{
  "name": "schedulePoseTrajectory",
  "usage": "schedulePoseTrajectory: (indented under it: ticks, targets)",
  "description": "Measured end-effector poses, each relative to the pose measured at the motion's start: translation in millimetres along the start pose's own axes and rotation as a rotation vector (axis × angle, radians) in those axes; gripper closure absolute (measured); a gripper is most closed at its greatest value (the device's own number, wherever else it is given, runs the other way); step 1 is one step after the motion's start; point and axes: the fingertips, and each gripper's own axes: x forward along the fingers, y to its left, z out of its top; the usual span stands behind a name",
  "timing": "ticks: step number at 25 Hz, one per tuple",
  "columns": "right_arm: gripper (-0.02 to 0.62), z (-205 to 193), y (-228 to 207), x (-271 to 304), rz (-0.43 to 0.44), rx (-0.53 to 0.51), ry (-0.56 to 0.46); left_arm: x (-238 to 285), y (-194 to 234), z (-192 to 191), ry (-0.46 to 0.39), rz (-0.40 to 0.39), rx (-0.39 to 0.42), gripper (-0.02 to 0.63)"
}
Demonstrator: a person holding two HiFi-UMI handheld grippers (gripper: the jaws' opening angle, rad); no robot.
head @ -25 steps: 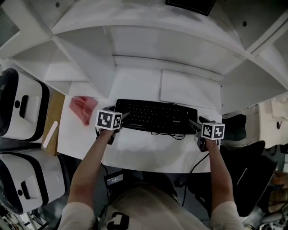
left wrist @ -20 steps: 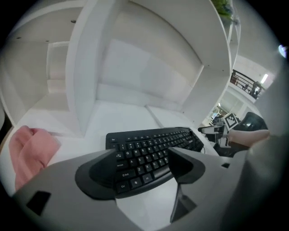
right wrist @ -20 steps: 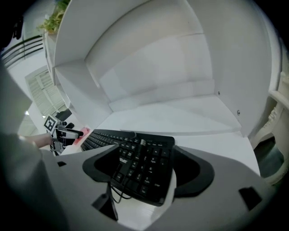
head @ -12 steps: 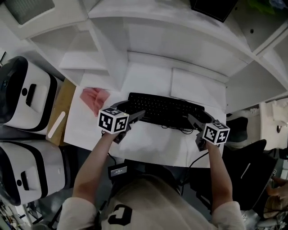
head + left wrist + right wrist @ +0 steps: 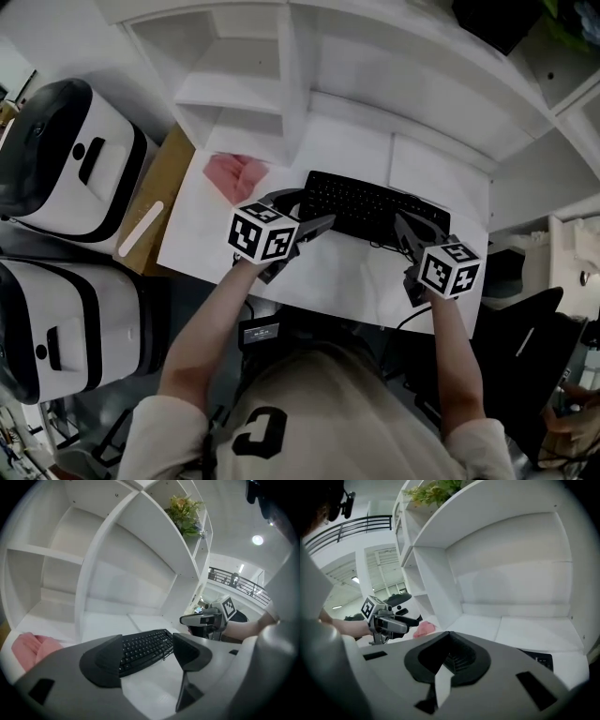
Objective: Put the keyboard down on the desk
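The black keyboard (image 5: 370, 204) lies flat on the white desk (image 5: 328, 272), with its cable (image 5: 384, 246) at the near edge. My left gripper (image 5: 302, 211) hovers by the keyboard's left end, apart from it. In the left gripper view the left gripper (image 5: 147, 641) stands open with nothing in it, and the keyboard (image 5: 143, 649) shows on the desk beyond its gap. My right gripper (image 5: 417, 230) is near the keyboard's right end. In its own view the right gripper (image 5: 449, 637) is shut on nothing, and only a keyboard corner (image 5: 540, 659) shows.
A pink cloth (image 5: 234, 173) lies on the desk left of the keyboard. White shelves (image 5: 253, 84) rise behind the desk, with a plant (image 5: 185, 513) on top. Two white-and-black machines (image 5: 66, 159) and a brown board (image 5: 155, 211) stand at the left. A black chair (image 5: 534, 328) is at the right.
Both grippers have drawn back and up from the keyboard's ends, and it stays on the desk. The right gripper's jaws have come together. The left gripper remains open.
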Motion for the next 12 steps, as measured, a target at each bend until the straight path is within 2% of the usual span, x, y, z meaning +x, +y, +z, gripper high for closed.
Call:
schedulePoseTrajectory:
  ticks: [1, 2, 5, 7, 12]
  targets:
    - [0.571, 1.0, 10.0, 0.3, 0.011, -0.001, -0.003, -5.2, -2.8, -1.3, -0.002, -0.004, 0.009, 0.266]
    - [0.571, 2.5, 20.7, 0.3, 0.028, 0.010, -0.013, -11.2, -5.1, -2.5, -0.007, -0.003, 0.019, 0.305]
    - [0.572, 7.1, 49.2, -1.5, 0.076, 0.058, -0.046, -29.8, -12.4, -5.2, -0.025, 0.008, 0.064, 0.570]
    - [0.572, 11.0, 62.5, -3.2, 0.079, 0.072, -0.069, -40.5, -18.8, -5.0, -0.037, -0.001, 0.086, 0.593]
    - [0.572, 17.2, 95.2, -11.0, 0.104, 0.120, -0.137, -65.7, -33.5, -3.7, -0.068, -0.055, 0.098, 0.594]
